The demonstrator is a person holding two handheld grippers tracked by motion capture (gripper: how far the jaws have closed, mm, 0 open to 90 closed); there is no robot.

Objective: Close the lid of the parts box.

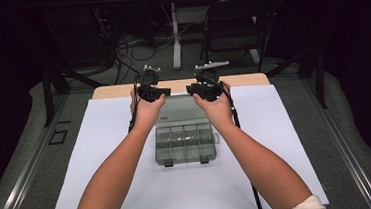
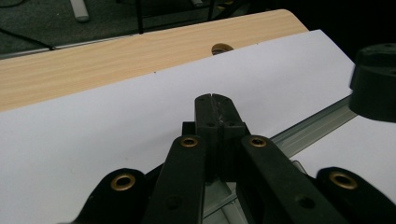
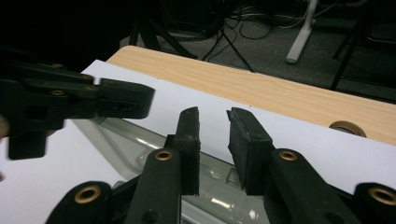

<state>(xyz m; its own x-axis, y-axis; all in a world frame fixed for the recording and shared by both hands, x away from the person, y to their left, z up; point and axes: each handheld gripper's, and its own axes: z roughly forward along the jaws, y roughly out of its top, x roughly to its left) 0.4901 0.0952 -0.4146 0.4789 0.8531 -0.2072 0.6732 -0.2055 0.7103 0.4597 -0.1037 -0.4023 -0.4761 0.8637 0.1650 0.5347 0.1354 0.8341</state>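
Near the far edge of the counter (image 1: 107, 92), on a white paper sheet (image 1: 277, 142), a clear grey plastic compartment box (image 1: 185, 143) stood open, its lid (image 1: 179, 109) raised toward the back. The left tool (image 1: 148, 91) was at the lid's left corner with jaws pressed together. The right tool (image 1: 203, 89) was at the right corner, jaws apart above the lid's rim.

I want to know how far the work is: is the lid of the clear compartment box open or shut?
Open. In the high view the lid is swung back behind the box, whose dividers are uncovered.
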